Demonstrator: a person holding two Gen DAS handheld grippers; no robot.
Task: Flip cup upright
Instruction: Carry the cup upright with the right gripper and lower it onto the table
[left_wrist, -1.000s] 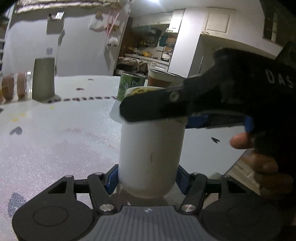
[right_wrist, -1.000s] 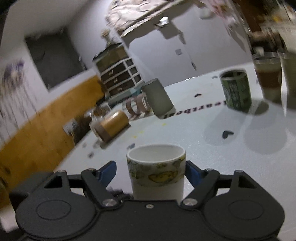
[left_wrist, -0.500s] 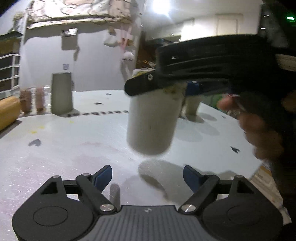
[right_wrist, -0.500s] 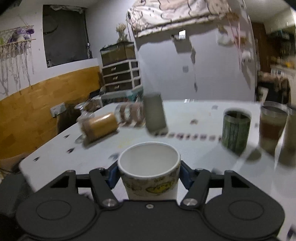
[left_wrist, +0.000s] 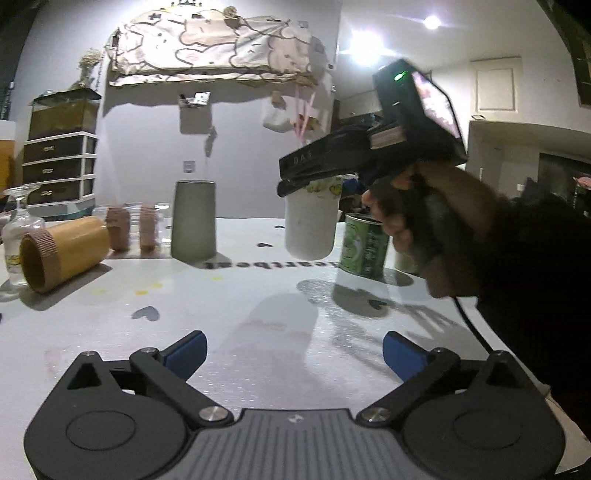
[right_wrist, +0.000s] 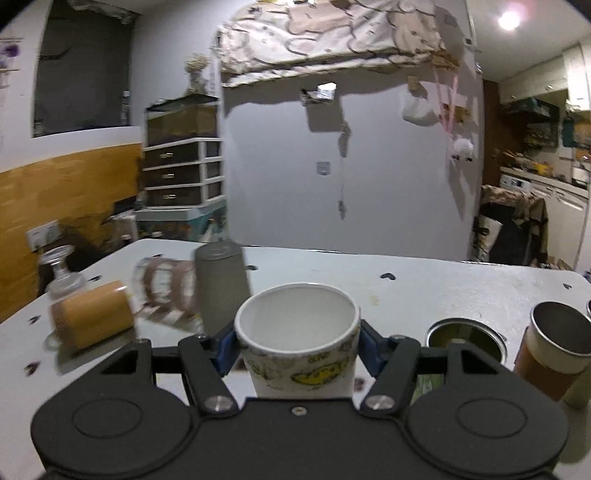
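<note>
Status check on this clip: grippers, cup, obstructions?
Left gripper open, empty. Right gripper shut on white paper cup, upright, airborne. Green tin can and brown-sleeved steel cup stand close by.

Cup (left_wrist: 311, 221) hangs above the tabletop (left_wrist: 229, 302), gripped in the right tool (right_wrist: 297, 349); tin (left_wrist: 365, 245) just behind-right of it, inverted tumbler (left_wrist: 193, 219) to its left, toppled tube (left_wrist: 59, 253) far left.

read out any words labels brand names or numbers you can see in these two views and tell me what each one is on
"DAS": pale letters on the side of the black right gripper in the left wrist view.
"heartbeat": dark print on the white tabletop, seen upside down; its first letter is hidden behind the white paper cup with yellow cartoon print, so partly a guess.
Tall green printed can: its markings are too small to read.
Right wrist view: nothing legible.
</note>
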